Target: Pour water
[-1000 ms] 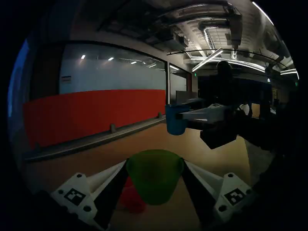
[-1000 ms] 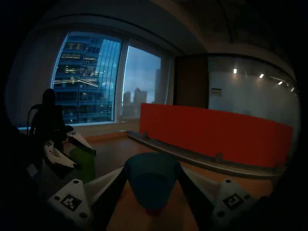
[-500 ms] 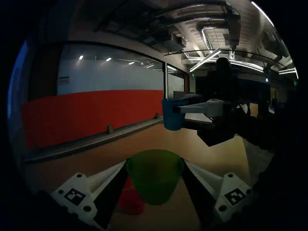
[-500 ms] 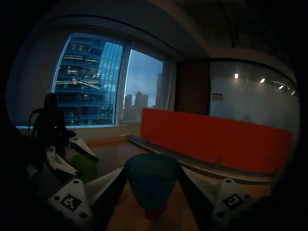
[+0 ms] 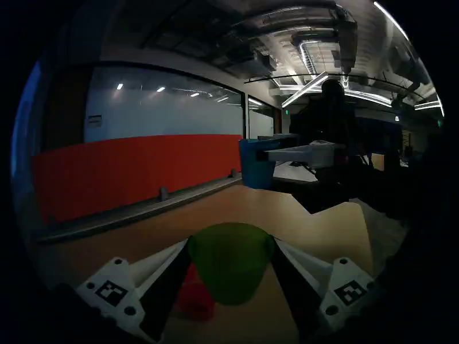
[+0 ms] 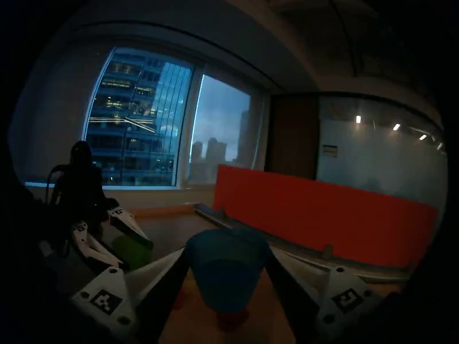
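1. Left gripper (image 5: 231, 245) has both fingers pressed against the green cup (image 5: 231, 269), holding it upright and low over the wooden table (image 5: 327, 221); a red cup (image 5: 194, 293) stands on the table just beside it
2. Right gripper (image 6: 228, 252) is clamped the same way on the blue cup (image 6: 228, 281), also upright; in the left gripper view that blue cup hangs higher than the green one and off to one side, apart from it and not over its mouth
3. Whether either cup holds water cannot be told in this dim light; judging by the task, the blue cup is the pourer and has yet to be carried above the green one and tipped
4. Tipping before the blue rim is lined up over the green mouth would likely send water onto the table or the red cup; the narrow opening leaves little margin
5. Both cups taper, so a slack squeeze while tilting might let the blue cup slide between the fingers; a fast tilt could splash over the rim or knock the green cup askew
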Demonstrator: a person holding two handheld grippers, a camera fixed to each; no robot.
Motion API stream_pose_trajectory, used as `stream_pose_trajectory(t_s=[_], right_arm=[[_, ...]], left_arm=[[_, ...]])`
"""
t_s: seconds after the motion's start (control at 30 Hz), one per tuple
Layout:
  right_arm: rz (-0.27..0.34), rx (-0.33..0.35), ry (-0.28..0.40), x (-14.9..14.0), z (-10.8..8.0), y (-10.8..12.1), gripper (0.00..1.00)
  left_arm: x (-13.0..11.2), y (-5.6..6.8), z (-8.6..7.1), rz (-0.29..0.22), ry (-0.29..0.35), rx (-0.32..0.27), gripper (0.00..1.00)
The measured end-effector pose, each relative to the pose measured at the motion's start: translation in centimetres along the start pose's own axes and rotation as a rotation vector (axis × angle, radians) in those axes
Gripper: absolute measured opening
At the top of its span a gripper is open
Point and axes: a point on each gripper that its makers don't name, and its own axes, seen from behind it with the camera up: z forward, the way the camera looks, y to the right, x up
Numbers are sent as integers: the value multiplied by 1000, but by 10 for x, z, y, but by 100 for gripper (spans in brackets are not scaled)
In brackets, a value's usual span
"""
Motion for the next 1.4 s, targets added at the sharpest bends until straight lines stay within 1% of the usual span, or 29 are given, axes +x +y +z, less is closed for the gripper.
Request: stream_pose_trajectory(t_s=[0.43, 0.57, 0.8, 1.17, 1.4], right_arm=[[-123, 21, -7, 11, 1, -6, 91], [-169, 24, -7, 15, 2, -7, 91], [-249, 26, -1, 26, 2, -11, 91], [-378, 33, 7, 42, 5, -16, 91], [-446, 34, 10, 50, 9, -17, 91]], left_arm=[[4, 10, 6, 9, 1, -27, 90], [5, 14, 8, 12, 1, -36, 90], [6, 16, 12, 23, 0, -36, 90], [12, 21, 14, 17, 15, -47, 89], [12, 26, 14, 19, 16, -58, 89]])
